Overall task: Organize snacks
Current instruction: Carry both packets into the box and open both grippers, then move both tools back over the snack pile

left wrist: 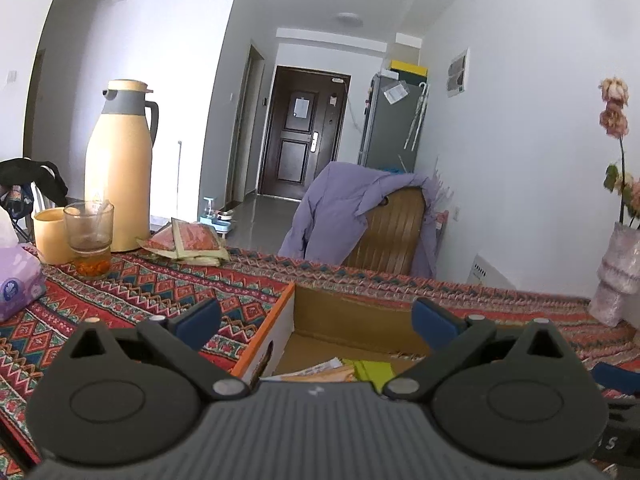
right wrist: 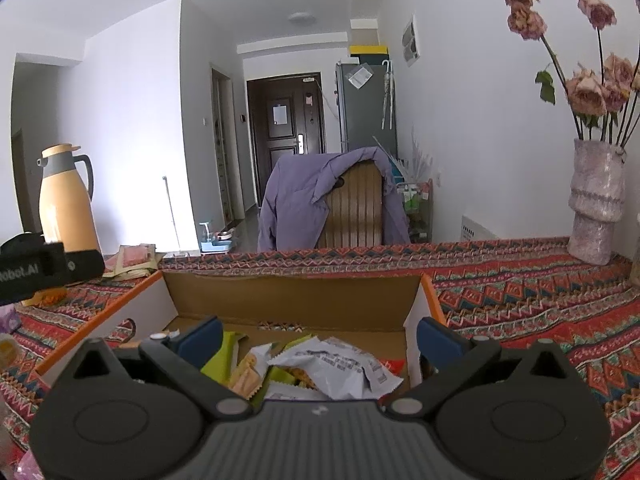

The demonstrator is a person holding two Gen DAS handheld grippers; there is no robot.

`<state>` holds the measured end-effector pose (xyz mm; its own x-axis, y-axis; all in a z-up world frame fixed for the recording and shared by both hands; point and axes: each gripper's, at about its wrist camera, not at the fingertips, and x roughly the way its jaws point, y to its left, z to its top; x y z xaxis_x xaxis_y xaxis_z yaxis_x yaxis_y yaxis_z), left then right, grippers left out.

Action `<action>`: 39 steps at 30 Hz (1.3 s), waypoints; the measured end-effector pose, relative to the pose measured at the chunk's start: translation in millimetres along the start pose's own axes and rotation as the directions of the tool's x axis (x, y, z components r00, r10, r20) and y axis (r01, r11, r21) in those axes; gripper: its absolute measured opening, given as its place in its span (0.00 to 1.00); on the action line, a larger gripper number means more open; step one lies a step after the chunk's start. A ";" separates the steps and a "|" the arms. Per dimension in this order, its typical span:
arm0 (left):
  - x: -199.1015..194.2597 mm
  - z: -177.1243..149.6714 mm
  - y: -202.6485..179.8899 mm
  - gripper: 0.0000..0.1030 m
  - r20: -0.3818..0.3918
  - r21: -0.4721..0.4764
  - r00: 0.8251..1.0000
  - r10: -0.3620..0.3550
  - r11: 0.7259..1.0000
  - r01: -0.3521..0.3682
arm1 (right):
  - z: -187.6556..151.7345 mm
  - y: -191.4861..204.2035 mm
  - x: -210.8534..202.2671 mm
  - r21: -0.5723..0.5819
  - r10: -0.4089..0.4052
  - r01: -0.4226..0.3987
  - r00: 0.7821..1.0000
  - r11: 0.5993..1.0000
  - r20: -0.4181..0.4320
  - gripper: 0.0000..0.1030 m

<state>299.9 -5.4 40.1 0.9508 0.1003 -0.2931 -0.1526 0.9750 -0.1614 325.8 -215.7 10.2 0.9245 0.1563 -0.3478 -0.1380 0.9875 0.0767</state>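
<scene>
tea glass [left wrist: 89, 240] left view, vase [right wrist: 596, 204] right

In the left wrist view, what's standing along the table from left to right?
Tissue pack → yellow cup → glass → thermos → snack packets → cardboard box → vase.

The left gripper's body hides most of the snacks [left wrist: 344, 370] in the box [left wrist: 276, 328], and the right gripper's body covers the near part of the snack pile [right wrist: 320, 368]. The tissue pack [left wrist: 18, 284] is cut off by the left edge. Print on the white wrapper [right wrist: 340, 368] is too small to read.
</scene>
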 end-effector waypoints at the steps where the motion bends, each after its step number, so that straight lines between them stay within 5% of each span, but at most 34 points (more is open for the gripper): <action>1: -3.8 2.8 0.6 1.00 0.006 -0.004 1.000 -0.003 1.000 0.003 | 1.6 1.4 -3.8 -0.003 0.001 -0.001 1.000 1.000 0.007 1.00; 13: -58.2 8.3 15.4 1.00 0.022 0.006 1.000 0.001 1.000 -0.001 | 10.5 13.5 -58.0 -0.058 0.024 -0.021 0.998 0.998 0.053 1.00; 26: -129.8 -5.2 23.8 1.00 0.048 0.032 0.999 -0.002 0.999 0.001 | -17.3 7.2 -118.2 -0.057 0.033 -0.031 0.998 0.998 0.043 1.00; 39: -165.2 -35.2 29.8 1.00 -0.006 0.068 1.000 -0.009 0.998 0.009 | -52.2 7.1 -155.4 -0.071 0.055 -0.055 0.998 0.996 -0.004 1.00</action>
<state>128.8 0.1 50.5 0.9505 0.0907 -0.2971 -0.1254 0.9871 -0.0999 162.6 -231.7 16.0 0.9140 0.2100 -0.3471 -0.2133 0.9765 0.0291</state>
